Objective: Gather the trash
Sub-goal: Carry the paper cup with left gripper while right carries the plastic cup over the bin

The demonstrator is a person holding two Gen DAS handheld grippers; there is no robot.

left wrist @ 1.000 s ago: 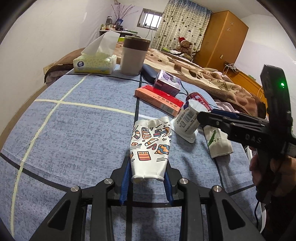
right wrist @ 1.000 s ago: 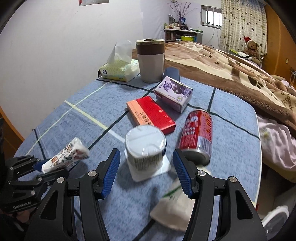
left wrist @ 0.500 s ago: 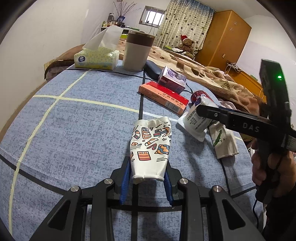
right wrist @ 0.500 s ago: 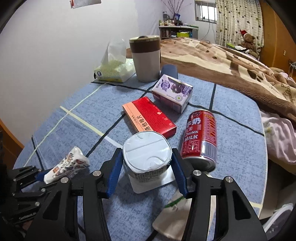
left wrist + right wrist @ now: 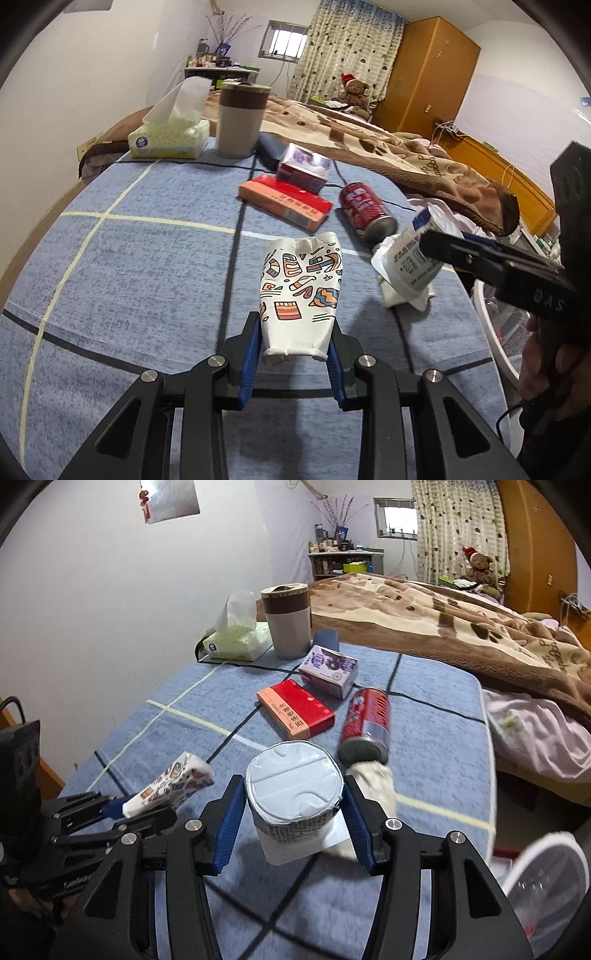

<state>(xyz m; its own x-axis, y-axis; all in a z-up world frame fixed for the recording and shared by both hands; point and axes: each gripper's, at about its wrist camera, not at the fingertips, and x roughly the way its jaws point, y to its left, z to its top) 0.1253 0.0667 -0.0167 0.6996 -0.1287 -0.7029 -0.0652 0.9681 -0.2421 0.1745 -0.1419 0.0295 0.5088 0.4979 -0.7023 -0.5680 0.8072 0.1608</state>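
Item one: paper cup [image 5: 300, 295], crushed, lower centre, clamped by our left gripper [image 5: 291, 354] above the bench [image 5: 140, 266]. Item two: yogurt tub [image 5: 295, 786], centre, pinched in our right gripper [image 5: 291, 827], lifted, tilted; can [image 5: 365, 720] behind.

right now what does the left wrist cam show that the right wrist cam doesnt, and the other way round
Only the left wrist view shows the printed face of the flattened paper cup in the left gripper, plus the label side of the yogurt cup.

Only the right wrist view shows the yogurt cup's foil lid, with the right gripper shut on its sides, and the silver hanging on the wall.

Both show the red can, red box, purple carton, tissue box, lidded bin and white basket.
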